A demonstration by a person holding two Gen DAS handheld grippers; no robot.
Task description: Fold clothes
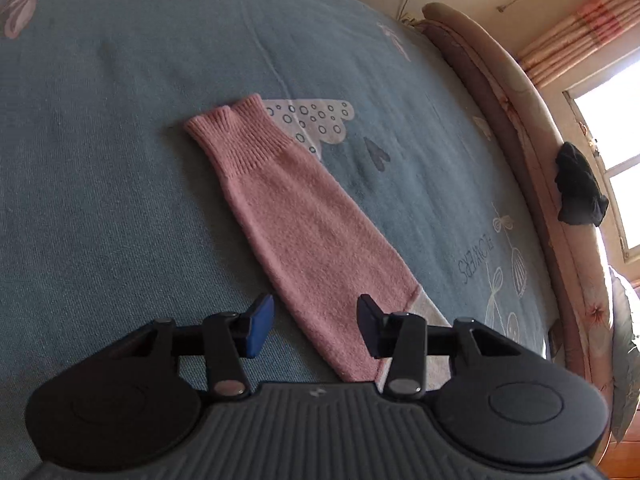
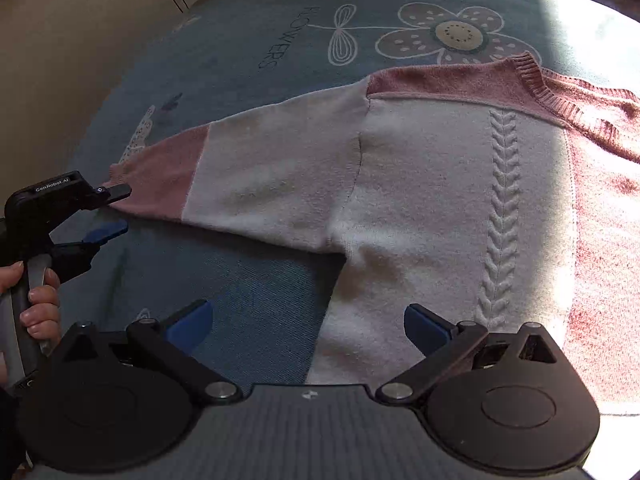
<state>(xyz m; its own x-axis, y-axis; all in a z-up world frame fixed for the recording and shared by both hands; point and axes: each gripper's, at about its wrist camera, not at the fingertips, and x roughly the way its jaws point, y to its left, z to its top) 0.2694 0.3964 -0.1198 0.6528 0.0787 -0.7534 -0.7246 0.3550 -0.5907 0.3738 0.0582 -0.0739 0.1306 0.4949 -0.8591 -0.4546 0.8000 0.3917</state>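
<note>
A pink and white knit sweater [image 2: 432, 184] lies flat on a blue bedspread [image 2: 248, 280], with its sleeve [image 2: 248, 176] stretched out to the left. In the left wrist view the pink end of the sleeve [image 1: 304, 220] runs away from me to its ribbed cuff [image 1: 240, 132]. My left gripper [image 1: 316, 326] is open, its jaws straddling the sleeve just above it; it also shows in the right wrist view [image 2: 116, 212]. My right gripper [image 2: 308, 328] is open and empty, over the sweater's side edge below the armpit.
The bedspread [image 1: 120, 160] has flower prints. A padded headboard [image 1: 520, 120] curves along the right with a dark cloth [image 1: 580, 192] draped on it. A window [image 1: 616, 140] is behind. Bright sunlight falls on the sweater's right part [image 2: 600, 240].
</note>
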